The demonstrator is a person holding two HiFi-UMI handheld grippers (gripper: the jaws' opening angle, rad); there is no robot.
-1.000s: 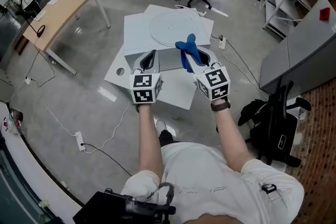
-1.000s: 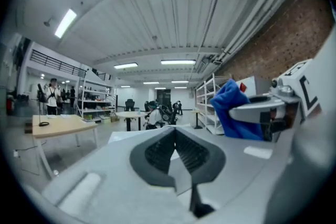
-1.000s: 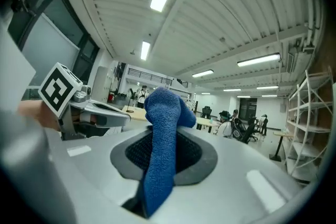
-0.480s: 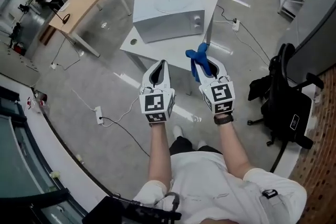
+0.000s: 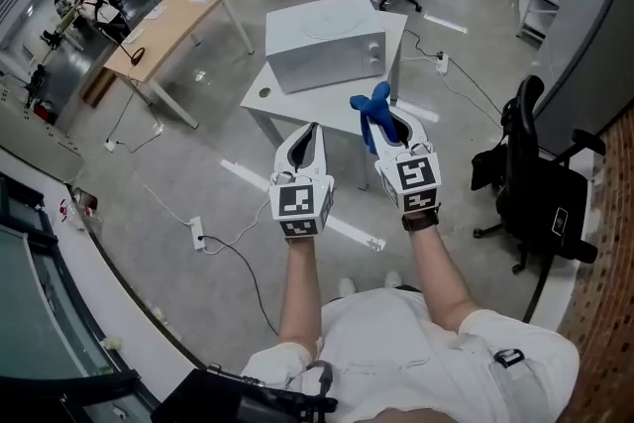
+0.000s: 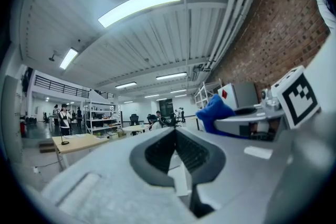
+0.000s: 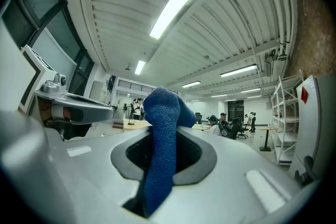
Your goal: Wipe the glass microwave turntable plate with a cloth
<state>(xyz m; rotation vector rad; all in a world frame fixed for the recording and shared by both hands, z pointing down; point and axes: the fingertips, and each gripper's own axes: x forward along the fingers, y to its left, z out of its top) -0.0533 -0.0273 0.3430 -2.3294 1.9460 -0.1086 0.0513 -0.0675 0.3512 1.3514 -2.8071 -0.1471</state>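
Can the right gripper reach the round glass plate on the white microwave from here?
Probably not from here: the right gripper, shut on a blue cloth, looks held short of the white table, with the round glass plate atop the white microwave further back. Nothing seems to block the way.

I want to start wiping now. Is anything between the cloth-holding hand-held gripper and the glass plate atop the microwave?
Nothing visible. The right hand-held gripper holds the blue cloth in open air short of the table; the glass plate lies uncovered on the microwave.
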